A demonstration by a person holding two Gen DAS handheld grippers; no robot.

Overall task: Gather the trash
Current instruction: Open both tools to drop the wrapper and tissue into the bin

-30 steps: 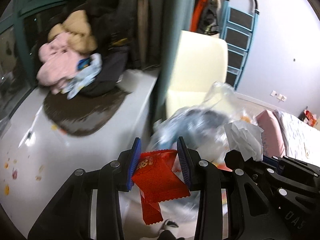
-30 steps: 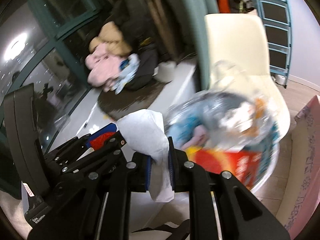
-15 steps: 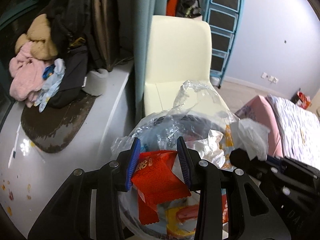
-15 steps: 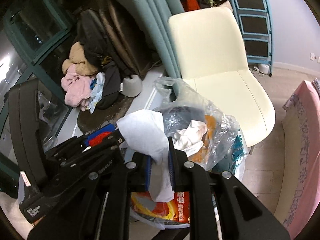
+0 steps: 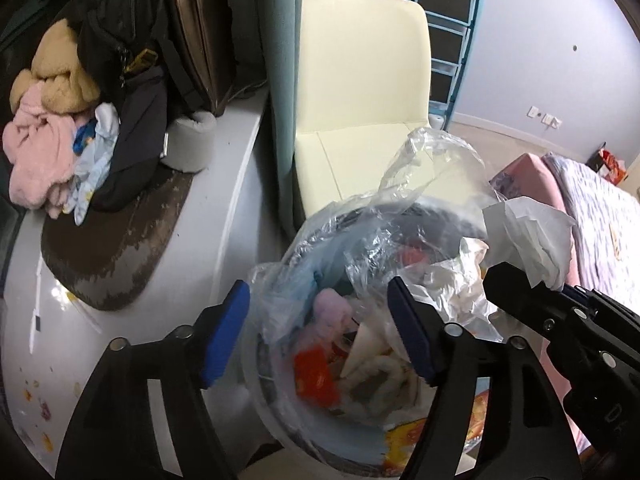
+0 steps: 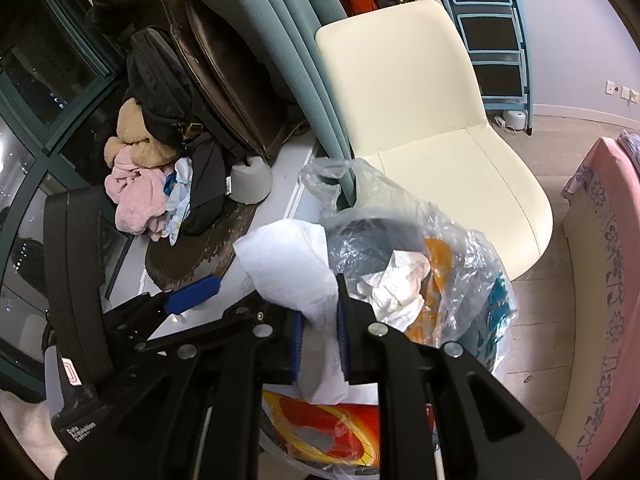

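My left gripper (image 5: 318, 332) hangs over the trash bin's clear plastic liner (image 5: 420, 184), and its jaws are opening. Nothing is pressed between its blue pads. A red wrapper (image 5: 316, 372) lies below them among the trash in the bin. My right gripper (image 6: 320, 320) is shut on a crumpled white tissue (image 6: 296, 272) beside the bin's liner (image 6: 472, 264). In the left wrist view that tissue (image 5: 528, 236) sticks up at the right above the bin's edge. One blue pad (image 6: 192, 294) of the left gripper shows in the right wrist view.
A cream chair (image 5: 360, 100) stands just behind the bin, with a teal curtain (image 5: 280, 80) beside it. A white ledge (image 5: 208, 208) at the left bears a clothes pile (image 5: 48, 152) and a brown mat (image 5: 116, 240). A blue step ladder (image 5: 448, 20) and a pink-edged bed (image 5: 600, 220) are at the right.
The left jaws have spread and let go of the red wrapper, which now lies in the bin. Both grippers have moved from the ledge to over the bin. The right still grips the tissue.
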